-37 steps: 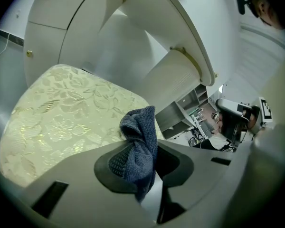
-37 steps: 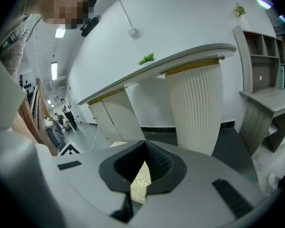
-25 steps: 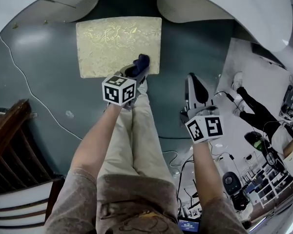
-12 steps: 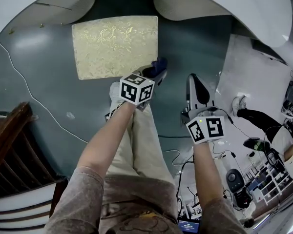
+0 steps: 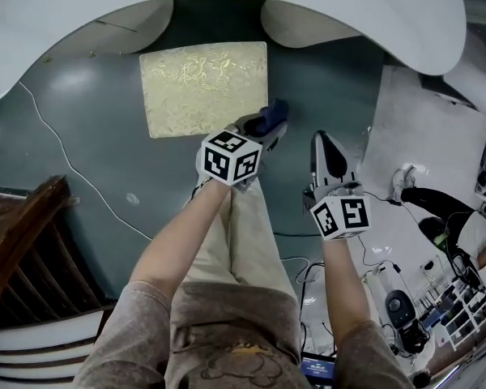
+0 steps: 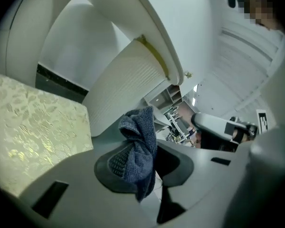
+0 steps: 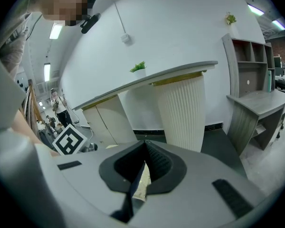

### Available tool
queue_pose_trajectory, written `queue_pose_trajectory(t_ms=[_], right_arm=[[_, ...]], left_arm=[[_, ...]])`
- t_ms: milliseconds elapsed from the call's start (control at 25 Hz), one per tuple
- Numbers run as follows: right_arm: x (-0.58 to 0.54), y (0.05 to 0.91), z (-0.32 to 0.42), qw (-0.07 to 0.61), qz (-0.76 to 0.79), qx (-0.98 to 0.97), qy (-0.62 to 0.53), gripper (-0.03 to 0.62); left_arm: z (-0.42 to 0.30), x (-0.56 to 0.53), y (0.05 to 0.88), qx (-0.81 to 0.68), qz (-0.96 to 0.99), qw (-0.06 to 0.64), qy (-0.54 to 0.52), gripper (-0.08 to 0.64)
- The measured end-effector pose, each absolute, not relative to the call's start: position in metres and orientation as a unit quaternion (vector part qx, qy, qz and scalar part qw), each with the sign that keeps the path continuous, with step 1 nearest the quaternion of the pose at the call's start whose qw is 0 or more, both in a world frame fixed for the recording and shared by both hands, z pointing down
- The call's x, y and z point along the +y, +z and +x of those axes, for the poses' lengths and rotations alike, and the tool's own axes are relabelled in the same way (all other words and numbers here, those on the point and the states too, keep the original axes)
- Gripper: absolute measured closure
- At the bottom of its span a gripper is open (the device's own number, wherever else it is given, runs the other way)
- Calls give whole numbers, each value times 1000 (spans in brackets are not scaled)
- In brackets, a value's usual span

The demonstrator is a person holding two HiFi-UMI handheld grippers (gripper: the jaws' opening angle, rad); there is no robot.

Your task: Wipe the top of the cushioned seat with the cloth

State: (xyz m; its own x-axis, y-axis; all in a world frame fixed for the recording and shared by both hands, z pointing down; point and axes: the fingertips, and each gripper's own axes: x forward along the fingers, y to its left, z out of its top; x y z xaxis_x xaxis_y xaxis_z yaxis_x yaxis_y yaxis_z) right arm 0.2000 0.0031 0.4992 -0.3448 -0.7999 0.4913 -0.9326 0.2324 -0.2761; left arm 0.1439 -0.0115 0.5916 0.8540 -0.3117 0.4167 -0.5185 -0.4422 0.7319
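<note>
Only print I can see: black/white square markers on the cube of each gripper, no words to read.

L gripper [image 5: 263, 125] [image 6: 145, 163] is clamped on the cloth [image 5: 272, 117] [image 6: 138, 148], dark blue terry, bunched up. The pads bite its middle. One wad sticks out past the tips and a tail hangs down on the near side, so its long axis runs roughly along the jaws.

The cushioned seat [image 5: 204, 87] [image 6: 33, 132] is a pale gold rectangle w/ leaf pattern, flat on the grey-green floor [image 5: 81, 160]. In the head view its long side runs left-right. The cloth sits just off its near right corner, over bare floor, not on the top. In the left gripper view the seat lies left of the cloth.

R gripper [image 5: 327, 149] [image 7: 143, 167] is closed w/ nothing in it, well right of the seat.
</note>
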Motion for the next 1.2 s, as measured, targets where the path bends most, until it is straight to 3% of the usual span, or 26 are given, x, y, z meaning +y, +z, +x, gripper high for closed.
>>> queue_pose_trajectory(t_ms=[840,1200], right_arm=[[-3,266,67,32,469,-859,204,591],[9,187,32,29,425,-893,145,591]], left_arm=[[-63,-15,267,-424,857,290,18,462],[-106,7,169,-442,874,200,-15,462]])
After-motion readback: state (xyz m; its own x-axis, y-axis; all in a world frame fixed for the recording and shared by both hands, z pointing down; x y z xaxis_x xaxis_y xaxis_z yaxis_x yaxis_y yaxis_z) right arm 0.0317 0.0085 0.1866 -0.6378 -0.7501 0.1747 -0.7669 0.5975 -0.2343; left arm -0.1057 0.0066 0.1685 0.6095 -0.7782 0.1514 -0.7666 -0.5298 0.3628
